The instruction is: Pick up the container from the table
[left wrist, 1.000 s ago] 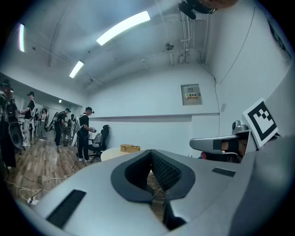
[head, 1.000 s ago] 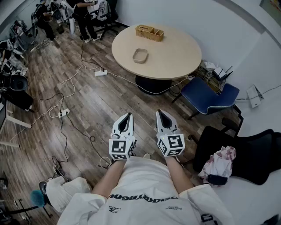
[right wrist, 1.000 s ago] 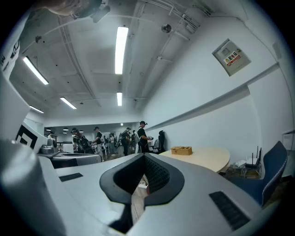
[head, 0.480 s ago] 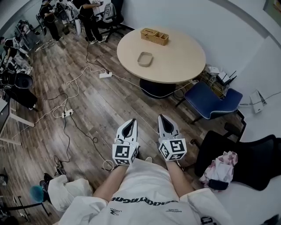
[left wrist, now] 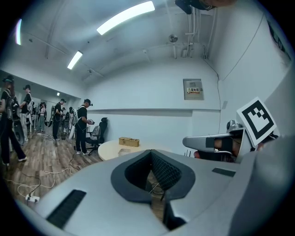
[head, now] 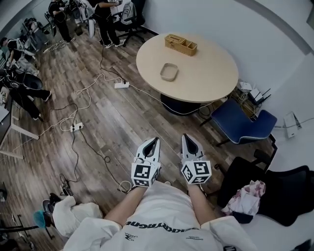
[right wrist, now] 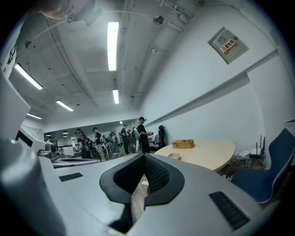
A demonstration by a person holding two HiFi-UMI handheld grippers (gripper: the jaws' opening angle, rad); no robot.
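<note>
A small beige container [head: 169, 72] lies on the round wooden table [head: 206, 73], well ahead of me across the floor. It also shows small in the left gripper view as the container [left wrist: 123, 150] and in the right gripper view as the container [right wrist: 174, 156]. My left gripper [head: 155, 141] and right gripper [head: 186, 138] are held side by side close to my body, both pointing at the table. Each is shut with nothing between the jaws. A stretch of wood floor separates them from the table.
A wooden organiser box [head: 181, 44] sits at the table's far side. A blue chair [head: 238, 116] stands right of the table, and a black chair [head: 279, 181] with a cloth [head: 245, 190] is nearer. Cables and power strips [head: 121, 85] cross the floor. People [head: 105, 14] stand far left.
The table and container have drawn nearer and shifted right and down in the head view. Both grippers stay shut and side by side.
</note>
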